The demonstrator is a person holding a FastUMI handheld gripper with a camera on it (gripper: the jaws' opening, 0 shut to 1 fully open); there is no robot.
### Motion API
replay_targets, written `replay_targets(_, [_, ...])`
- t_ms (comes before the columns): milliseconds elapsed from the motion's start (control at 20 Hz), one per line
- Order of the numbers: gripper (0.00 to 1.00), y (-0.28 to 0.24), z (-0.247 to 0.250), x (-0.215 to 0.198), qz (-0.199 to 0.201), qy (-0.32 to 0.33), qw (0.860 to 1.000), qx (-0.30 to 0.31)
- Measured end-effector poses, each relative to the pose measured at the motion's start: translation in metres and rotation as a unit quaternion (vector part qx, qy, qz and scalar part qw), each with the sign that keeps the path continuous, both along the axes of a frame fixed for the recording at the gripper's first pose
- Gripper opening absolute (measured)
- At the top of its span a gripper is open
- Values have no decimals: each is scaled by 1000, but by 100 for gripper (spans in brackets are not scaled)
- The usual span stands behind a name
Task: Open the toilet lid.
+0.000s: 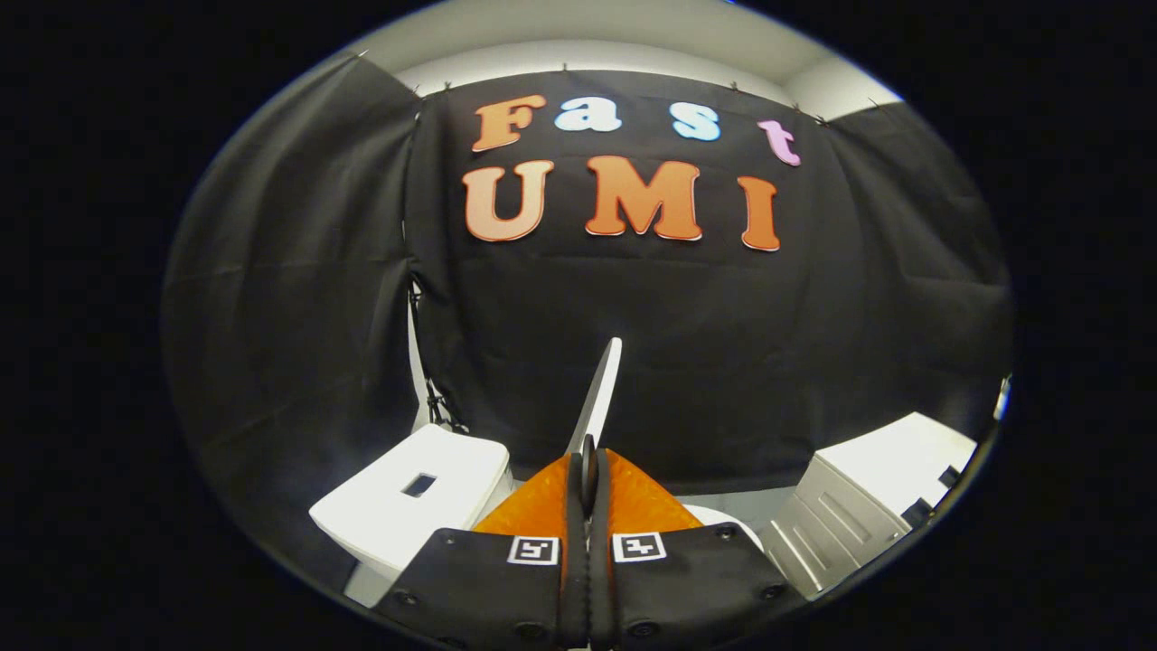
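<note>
Between the gripper's (588, 475) two fingers, pressed together, the white toilet lid (597, 398) is pinched at its edge — it stands raised, seen edge-on, rising ahead of the tips against the black cloth wall (687, 344). Left of the fingers sits the white toilet tank (411, 506) with a dark flush button; right — well apart — a white cabinet (859, 506). Square black-and-white markers (533, 549) sit on both fingers.

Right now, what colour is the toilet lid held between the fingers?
White, seen edge-on in the gripper view: the toilet lid is clamped by the gripper.
</note>
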State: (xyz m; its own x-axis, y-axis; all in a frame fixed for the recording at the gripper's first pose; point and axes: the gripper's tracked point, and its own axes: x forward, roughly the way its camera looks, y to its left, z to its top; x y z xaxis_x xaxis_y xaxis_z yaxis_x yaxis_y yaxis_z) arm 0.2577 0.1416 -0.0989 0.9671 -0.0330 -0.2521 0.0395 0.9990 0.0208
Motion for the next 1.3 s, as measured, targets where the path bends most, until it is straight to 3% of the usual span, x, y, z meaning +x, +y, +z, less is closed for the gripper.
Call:
replay_targets(100, [8,23,6,1,3,-1,1000,-17])
replay_targets(400, [8,76,19,5,-4,-27,999,17])
replay_targets(700, [8,133,21,14,35,-18,999,7])
replay_targets(950, [9,194,17,17,94,-28,995,-10])
replay_targets(1300, [8,217,16,21,107,-40,992,-56])
